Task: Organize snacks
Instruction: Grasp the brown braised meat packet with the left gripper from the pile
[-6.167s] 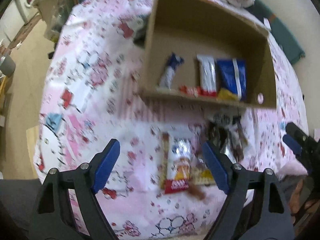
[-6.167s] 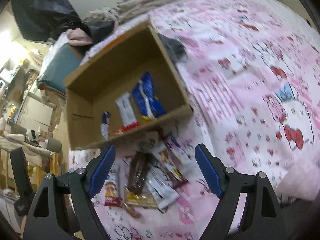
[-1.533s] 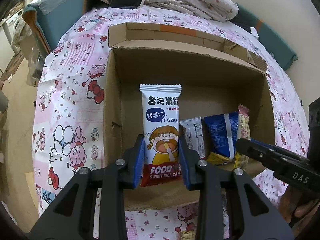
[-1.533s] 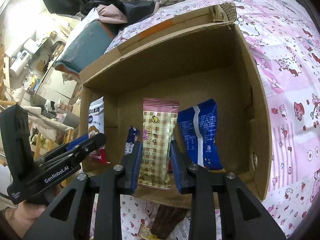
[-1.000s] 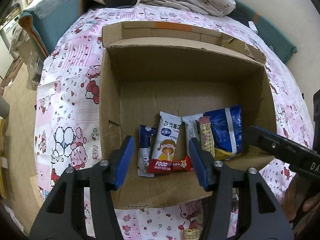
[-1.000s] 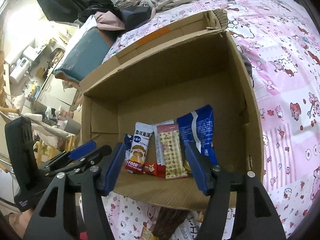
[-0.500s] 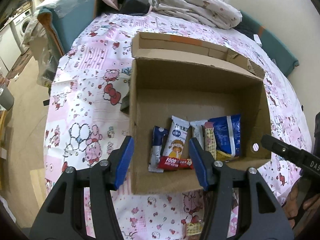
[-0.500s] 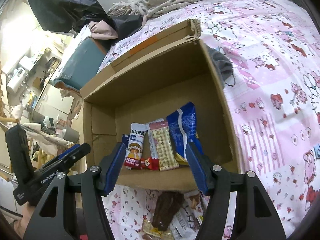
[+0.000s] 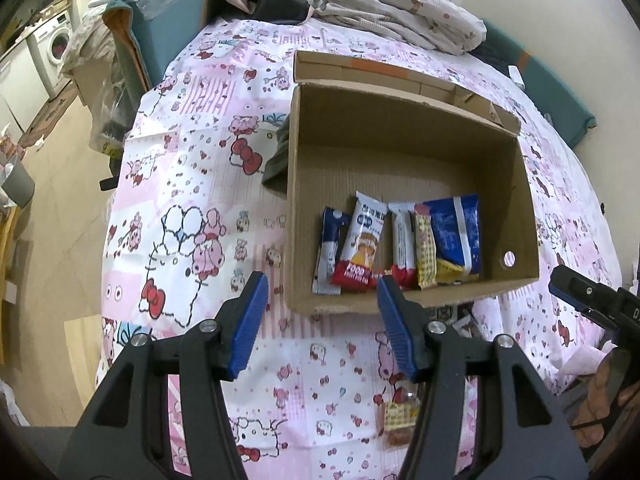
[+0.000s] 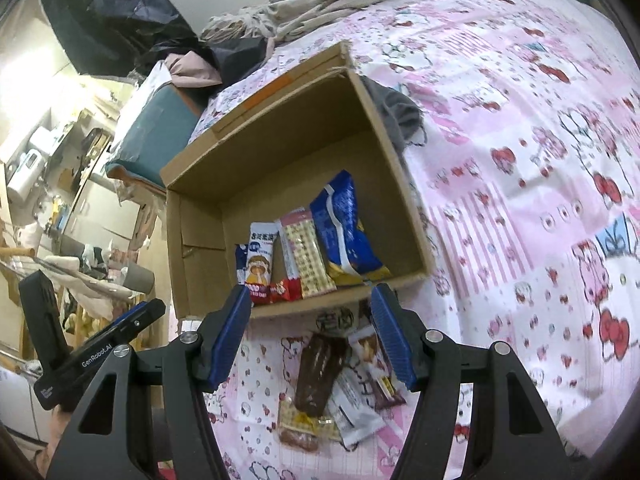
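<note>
An open cardboard box [image 9: 404, 140] [image 10: 304, 128] lies on the pink patterned bed. Several snack packs stand in a row along its near wall: a rice cake pack [image 9: 362, 246] [image 10: 261, 262], a checked pink bar [image 9: 425, 252] [image 10: 306, 254] and a blue bag [image 9: 456, 232] [image 10: 340, 226]. Loose snacks lie in front of the box, among them a brown bar [image 10: 320, 368] and a small yellow pack [image 9: 398, 416]. My left gripper [image 9: 322, 326] is open and empty, held before the box. My right gripper [image 10: 310, 338] is open and empty above the loose pile.
A grey cloth [image 9: 278, 156] [image 10: 400, 114] lies against the box's outer side. Crumpled bedding [image 9: 384, 20] is heaped behind the box. A teal cushion [image 9: 160, 36] stands at the bed's far left corner. The bed's left edge drops to a wooden floor [image 9: 52, 208].
Both grippers let go of their packs, the rice cake and the checked bar, which now stand in the box. Both have drawn back from the box and stay open.
</note>
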The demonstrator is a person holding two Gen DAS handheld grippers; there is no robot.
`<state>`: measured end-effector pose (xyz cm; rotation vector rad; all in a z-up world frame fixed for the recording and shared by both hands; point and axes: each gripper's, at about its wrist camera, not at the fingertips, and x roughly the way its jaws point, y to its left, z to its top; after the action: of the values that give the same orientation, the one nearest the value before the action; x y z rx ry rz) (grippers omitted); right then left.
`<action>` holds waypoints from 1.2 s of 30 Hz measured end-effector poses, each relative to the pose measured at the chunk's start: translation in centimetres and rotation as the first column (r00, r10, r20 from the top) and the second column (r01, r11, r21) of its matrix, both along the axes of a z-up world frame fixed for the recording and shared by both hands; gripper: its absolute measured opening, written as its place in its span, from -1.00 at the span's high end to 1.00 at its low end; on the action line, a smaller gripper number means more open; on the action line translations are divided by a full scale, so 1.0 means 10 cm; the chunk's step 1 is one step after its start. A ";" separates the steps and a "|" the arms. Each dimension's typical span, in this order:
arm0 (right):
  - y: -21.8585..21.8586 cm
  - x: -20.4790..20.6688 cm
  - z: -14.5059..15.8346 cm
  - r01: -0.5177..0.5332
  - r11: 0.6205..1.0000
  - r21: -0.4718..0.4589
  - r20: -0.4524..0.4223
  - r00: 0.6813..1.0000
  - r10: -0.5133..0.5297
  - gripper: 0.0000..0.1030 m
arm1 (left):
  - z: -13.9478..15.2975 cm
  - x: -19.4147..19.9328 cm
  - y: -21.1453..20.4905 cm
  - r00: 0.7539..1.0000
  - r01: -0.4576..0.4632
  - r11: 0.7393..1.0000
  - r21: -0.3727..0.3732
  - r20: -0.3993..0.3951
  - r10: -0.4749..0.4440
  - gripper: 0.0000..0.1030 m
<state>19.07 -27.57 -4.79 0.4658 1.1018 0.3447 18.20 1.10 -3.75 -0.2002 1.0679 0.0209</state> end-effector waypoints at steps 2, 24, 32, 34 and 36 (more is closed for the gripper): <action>-0.04 -0.04 -0.02 0.011 1.000 -0.012 -0.013 1.000 -0.011 -0.28 | -0.01 -0.03 -0.02 1.000 0.007 1.000 0.008 -0.007 -0.006 -0.03; -0.61 -0.35 -0.41 0.248 0.967 0.062 -0.245 0.943 -0.226 -0.28 | -1.00 -0.10 -1.24 0.920 0.213 0.973 -0.083 -0.319 -0.229 -0.03; -0.71 -0.25 -0.55 0.290 0.942 0.167 -0.319 0.920 -0.227 -0.28 | -1.29 0.13 -1.63 0.900 0.237 0.971 -0.039 -0.366 -0.235 -0.21; -0.72 -0.23 -0.54 0.296 0.939 0.178 -0.317 0.920 -0.230 -0.28 | -1.32 0.17 -1.66 0.900 0.233 0.972 -0.036 -0.370 -0.230 -0.23; -0.73 -0.21 -0.52 0.296 0.937 0.187 -0.310 0.923 -0.230 -0.28 | -1.34 0.20 -1.69 0.897 0.239 0.971 -0.024 -0.378 -0.230 -0.23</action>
<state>17.00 -34.83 -9.95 0.8848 1.2638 0.1682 20.20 -15.76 -17.18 -0.0439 1.4728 -0.1516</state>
